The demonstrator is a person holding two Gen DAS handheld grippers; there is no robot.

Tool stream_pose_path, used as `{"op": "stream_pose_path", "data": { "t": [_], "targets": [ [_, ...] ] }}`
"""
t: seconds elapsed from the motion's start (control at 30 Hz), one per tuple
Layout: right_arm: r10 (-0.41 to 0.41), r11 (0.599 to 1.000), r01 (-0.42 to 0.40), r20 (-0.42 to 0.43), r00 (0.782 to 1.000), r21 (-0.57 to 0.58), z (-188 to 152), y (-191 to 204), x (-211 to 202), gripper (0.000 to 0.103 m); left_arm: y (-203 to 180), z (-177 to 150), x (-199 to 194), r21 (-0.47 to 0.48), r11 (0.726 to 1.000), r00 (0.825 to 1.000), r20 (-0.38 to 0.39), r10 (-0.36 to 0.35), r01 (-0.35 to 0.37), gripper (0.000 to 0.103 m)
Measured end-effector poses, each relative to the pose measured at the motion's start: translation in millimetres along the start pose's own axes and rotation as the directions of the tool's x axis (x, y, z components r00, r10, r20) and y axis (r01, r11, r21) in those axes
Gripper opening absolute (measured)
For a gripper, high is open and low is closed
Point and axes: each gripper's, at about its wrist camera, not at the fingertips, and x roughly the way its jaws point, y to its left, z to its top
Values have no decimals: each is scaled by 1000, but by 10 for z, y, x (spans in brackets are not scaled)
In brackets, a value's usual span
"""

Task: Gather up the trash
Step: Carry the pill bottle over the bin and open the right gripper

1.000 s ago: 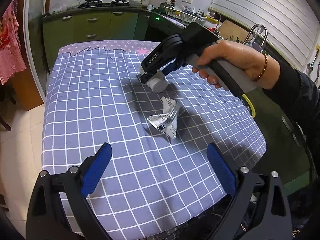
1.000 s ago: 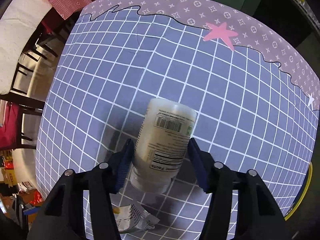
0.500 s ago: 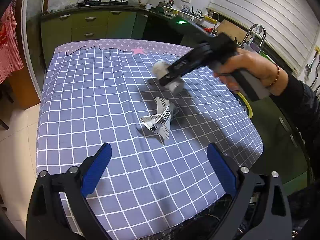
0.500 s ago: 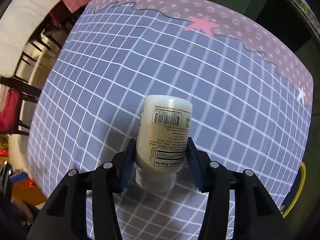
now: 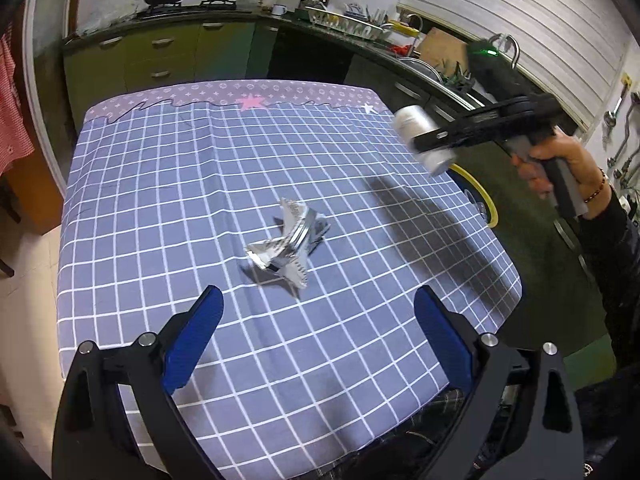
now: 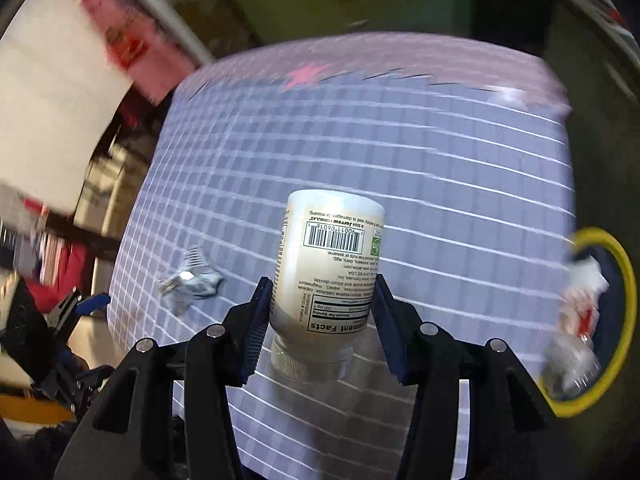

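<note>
Nearest to us, the left gripper (image 5: 316, 320) hangs over the front edge of the worktop (image 5: 160, 208) with its fingers (image 5: 192, 332) spread wide and nothing between them. Just beyond them lies the crumpled foil wrapper (image 5: 286, 246), loose on the checked cloth. If we reach for it from this angle, we judge the risk to be that the fingers skid over the springy foil or pinch up a fold of cloth with it, since the wrapper looks light and oddly shaped.

Farther off, at the right edge of the worktop, our right gripper (image 6: 320, 312) holds the white supplement bottle (image 6: 326, 276) in the air, its fingers closed on the body near the cap end, base pointing away from us. The grip sits low on the bottle, so most of its length sticks out past the pads. A fast swing could let the smooth plastic pivot or slide out.

Beyond the edge, down beside the worktop, is the yellow-rimmed bin (image 6: 624, 320), already holding some trash. It is only partly in the right wrist view and blurred. If we let go before the bottle is over the opening, we expect it to strike the rim or the worktop's edge and bounce to the floor.
</note>
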Motion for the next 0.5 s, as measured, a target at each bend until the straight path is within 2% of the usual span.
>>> {"op": "stream_pose_path", "data": {
  "t": [0.13, 0.23, 0.4, 0.5],
  "targets": [
    [-93, 982, 79, 80, 992, 173, -190, -851, -496, 50, -84, 52, 70, 19, 1000, 1000, -5, -9, 9, 91],
    [-164, 946, 132, 87, 983, 297, -316, -1469, -667, 50, -121, 97, 106, 22, 1000, 1000, -5, -12, 12, 91],
    [-248, 877, 203, 48, 968, 434, -415, -2326, -628, 50, -206, 155, 176, 35, 999, 1000, -16, -7, 8, 91],
    [-288, 847, 244, 22, 957, 473, -438, -2626, -507, 50, -268, 171, 225, 50, 999, 999, -33, 2, 0, 92]
  ]
}}
